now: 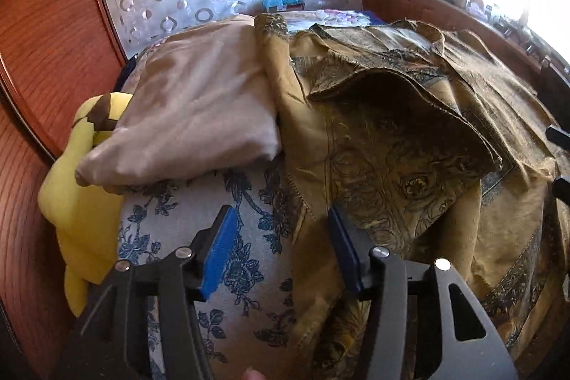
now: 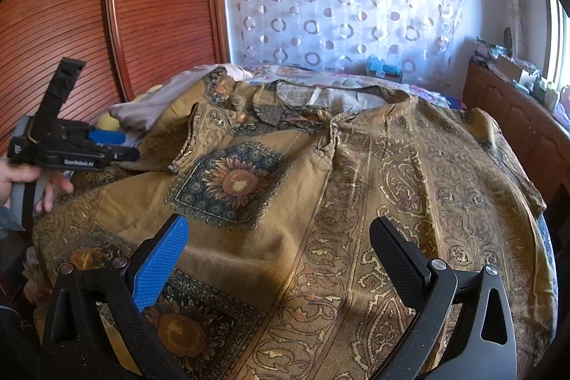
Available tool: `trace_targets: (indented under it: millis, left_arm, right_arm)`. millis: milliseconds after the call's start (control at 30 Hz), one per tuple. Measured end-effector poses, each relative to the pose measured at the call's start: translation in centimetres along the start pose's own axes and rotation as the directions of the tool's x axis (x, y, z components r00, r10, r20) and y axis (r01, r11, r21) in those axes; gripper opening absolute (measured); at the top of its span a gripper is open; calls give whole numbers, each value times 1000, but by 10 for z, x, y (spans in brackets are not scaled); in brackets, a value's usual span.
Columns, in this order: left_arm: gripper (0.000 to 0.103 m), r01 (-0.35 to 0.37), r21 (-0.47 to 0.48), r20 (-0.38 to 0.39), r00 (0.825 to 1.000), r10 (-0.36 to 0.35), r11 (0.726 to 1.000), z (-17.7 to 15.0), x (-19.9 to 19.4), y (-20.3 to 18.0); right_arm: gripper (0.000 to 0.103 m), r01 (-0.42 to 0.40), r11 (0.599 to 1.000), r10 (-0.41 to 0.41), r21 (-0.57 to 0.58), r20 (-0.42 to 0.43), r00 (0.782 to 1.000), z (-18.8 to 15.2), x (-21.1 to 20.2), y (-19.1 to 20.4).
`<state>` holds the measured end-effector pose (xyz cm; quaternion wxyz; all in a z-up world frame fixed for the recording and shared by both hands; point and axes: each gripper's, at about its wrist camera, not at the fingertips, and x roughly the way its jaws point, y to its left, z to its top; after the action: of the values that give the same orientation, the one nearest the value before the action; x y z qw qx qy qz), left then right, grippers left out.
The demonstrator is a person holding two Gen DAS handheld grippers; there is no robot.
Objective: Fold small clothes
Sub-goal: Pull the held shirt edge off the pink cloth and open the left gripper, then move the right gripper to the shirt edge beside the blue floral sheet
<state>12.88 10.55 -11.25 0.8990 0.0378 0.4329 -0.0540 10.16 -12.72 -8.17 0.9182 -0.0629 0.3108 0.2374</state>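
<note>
Garment: mustard patterned shirt [image 2: 320,173] with sunflower squares and paisley bands, spread over the bed straight ahead of both sets of jaws.
Left jaws: I see my left gripper [image 1: 281,227] parted, nothing between the pads; the shirt's near edge lies just under the dark pad, and bare blue-flowered bedsheet [image 1: 221,259] shows under the blue one.
Right jaws: my right gripper [image 2: 278,259] stands wide, released, hovering over the shirt's lower front with only cloth below the gap.
Just past the left jaws: a sleeve [image 1: 409,88] is folded across the body, its hem lifted in a soft arch.
Feel, as I judge it: light woven cloth, limp, creasing readily; it should drape and sag from any hold, with no stiffness to help a fold stay straight. Not slippery by the look of the matte weave, and not fragile.
Where I would grip: on a hem or side seam, where doubled cloth gives the pads more to bite; the edge beside the left jaws looks the nearest candidate. A pinch in the middle of the panel would likely gather the sheet as well.
Farther out, left: a pale pillow [image 1: 192,109] overlaps the shirt's far edge, with a yellow soft toy [image 1: 78,202] beyond it; the pillow may drag on the cloth.
Beyond the shirt: collar [image 2: 342,95] at the far end, toward the circle-patterned curtain [image 2: 338,2].
</note>
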Motion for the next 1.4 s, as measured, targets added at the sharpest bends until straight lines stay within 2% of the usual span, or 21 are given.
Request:
trace_targets:
  millis: [233, 400, 500, 600, 700, 900, 1000, 1067, 1133, 1233, 1400]
  left_arm:
    - [55, 45, -43, 23, 999, -44, 998, -3, 1, 8]
    - [57, 42, -46, 24, 999, -41, 998, -2, 2, 7]
    - [57, 43, -48, 24, 999, -42, 998, -1, 3, 10]
    - [58, 44, -47, 24, 999, -43, 998, -2, 3, 10]
    - [58, 43, -47, 24, 999, -42, 998, -2, 3, 10]
    - [58, 41, -45, 24, 999, -40, 998, -1, 2, 10]
    - [58, 45, -50, 23, 999, -44, 998, -1, 3, 13]
    - [58, 44, -51, 24, 999, -43, 998, -1, 3, 14]
    - [58, 44, -51, 24, 999, -43, 998, -1, 3, 13]
    - [58, 45, -52, 24, 999, -44, 998, -2, 3, 13]
    - [59, 42, -50, 24, 999, -40, 998, -2, 4, 14]
  right_arm:
    - [102, -39, 999, 38, -26, -27, 999, 7, 3, 0]
    - [101, -89, 995, 89, -55, 3, 996, 40, 2, 4]
    - [101, -108, 988, 108, -106, -10, 994, 66, 22, 17]
    - [101, -163, 980, 155, -114, -70, 985, 86, 58, 28]
    - [100, -176, 977, 162, -124, -120, 980, 102, 94, 42]
    - [100, -145, 978, 109, -147, -227, 968, 114, 158, 60]
    - [99, -67, 982, 24, -174, -234, 972, 117, 170, 53]
    - [99, -10, 989, -25, -149, -229, 973, 118, 171, 39]
    - [99, 20, 996, -40, -88, -228, 973, 117, 165, 13]
    - [99, 76, 995, -90, -69, -225, 970, 114, 155, -14]
    - [99, 67, 997, -73, -37, -201, 977, 110, 126, -43]
